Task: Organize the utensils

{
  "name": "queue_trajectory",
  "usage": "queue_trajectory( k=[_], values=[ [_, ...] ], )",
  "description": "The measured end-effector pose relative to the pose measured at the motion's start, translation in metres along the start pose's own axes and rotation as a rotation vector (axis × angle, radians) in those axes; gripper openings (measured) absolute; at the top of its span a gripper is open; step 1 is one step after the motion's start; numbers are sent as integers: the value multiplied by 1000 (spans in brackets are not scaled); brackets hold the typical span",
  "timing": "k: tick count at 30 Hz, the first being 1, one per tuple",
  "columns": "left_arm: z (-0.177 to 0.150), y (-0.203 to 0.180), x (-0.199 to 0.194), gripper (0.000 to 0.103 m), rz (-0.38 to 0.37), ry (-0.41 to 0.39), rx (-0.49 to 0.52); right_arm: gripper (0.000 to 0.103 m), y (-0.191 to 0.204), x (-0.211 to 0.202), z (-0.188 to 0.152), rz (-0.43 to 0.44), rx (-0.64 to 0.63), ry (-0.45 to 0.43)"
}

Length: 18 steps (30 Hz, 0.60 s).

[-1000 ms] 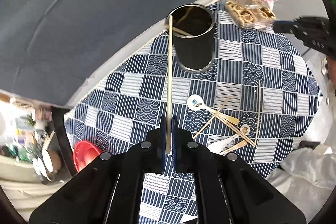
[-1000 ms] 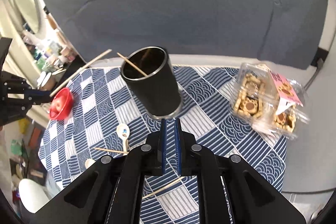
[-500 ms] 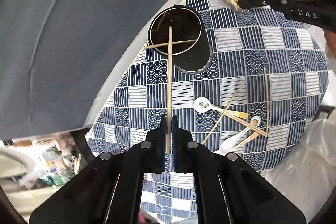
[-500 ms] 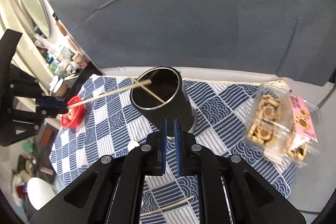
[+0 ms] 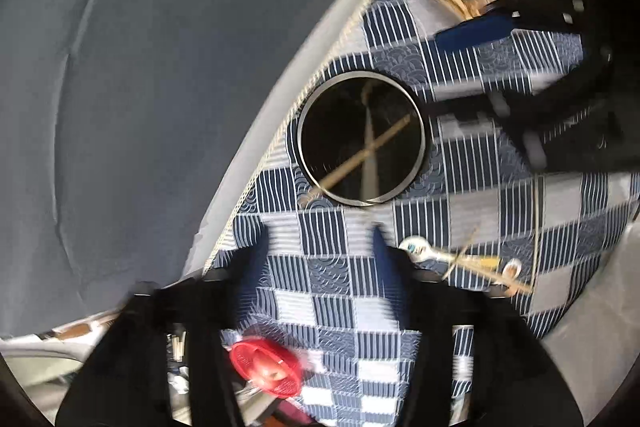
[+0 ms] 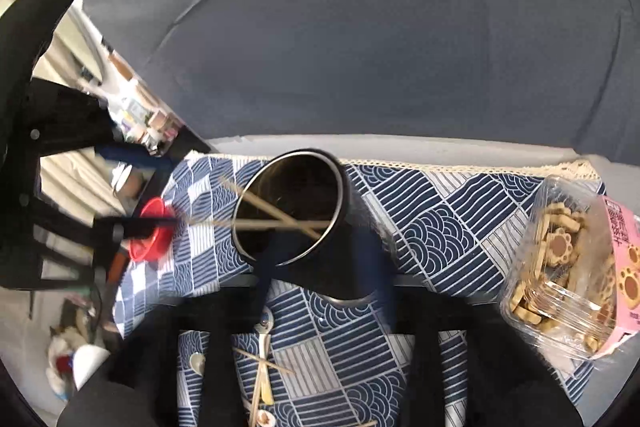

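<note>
Chopstick dropping into the black cup (image 5: 362,143) near the table's far edge; both sets of jaws opening.

Left gripper (image 5: 320,251) above the cup, looking almost straight down its mouth, jaws spreading, nothing between the pads; released chopstick (image 5: 370,151) tipped into the cup, long axis running from jaws toward the far rim, crossing a second stick. Right gripper (image 6: 324,267) just behind the cup, jaws spreading to either side of its wall, not seen pressing. Remaining spoons and chopsticks (image 5: 464,261) loose toward the table's near right edge, closer to the right hand. Right view alone shows the stick's tail (image 6: 208,223) overhanging the rim toward the left gripper; cookie box (image 6: 568,267) at the far right corner.
</note>
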State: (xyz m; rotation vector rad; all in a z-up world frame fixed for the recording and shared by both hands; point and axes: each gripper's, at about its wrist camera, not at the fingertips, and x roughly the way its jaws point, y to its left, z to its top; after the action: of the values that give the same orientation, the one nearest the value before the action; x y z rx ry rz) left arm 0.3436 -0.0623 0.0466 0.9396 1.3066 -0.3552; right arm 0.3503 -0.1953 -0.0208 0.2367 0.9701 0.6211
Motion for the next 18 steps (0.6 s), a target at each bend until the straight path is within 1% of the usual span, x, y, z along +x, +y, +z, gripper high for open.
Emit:
queue_trajectory(
  k=[2,3,4,6,9,12,15,18],
  values=[
    [-3,7,-2,66,-21,-37,-34,77,-5,1,1,-13,-6,0],
    [-5,9,-3,74,-10,-58,-45,82,-9,2,2,-15,7,7],
    [-8,11,-4,77,12,-86,-61,89,-12,2,2,-20,22,9],
    [-15,13,-5,78,12,-120,-91,89,-18,2,2,-32,38,12],
    [-30,15,-4,79,-56,-149,-152,89,-22,2,-1,-69,48,21],
    [-48,14,0,84,-102,-178,-216,89,-22,1,-6,-109,51,38],
    [-69,7,3,85,-149,-214,-275,89,-19,-3,-19,-165,36,50],
    [-92,-5,8,89,-172,-244,-336,89,-14,-8,-38,-205,31,70]
  ],
)
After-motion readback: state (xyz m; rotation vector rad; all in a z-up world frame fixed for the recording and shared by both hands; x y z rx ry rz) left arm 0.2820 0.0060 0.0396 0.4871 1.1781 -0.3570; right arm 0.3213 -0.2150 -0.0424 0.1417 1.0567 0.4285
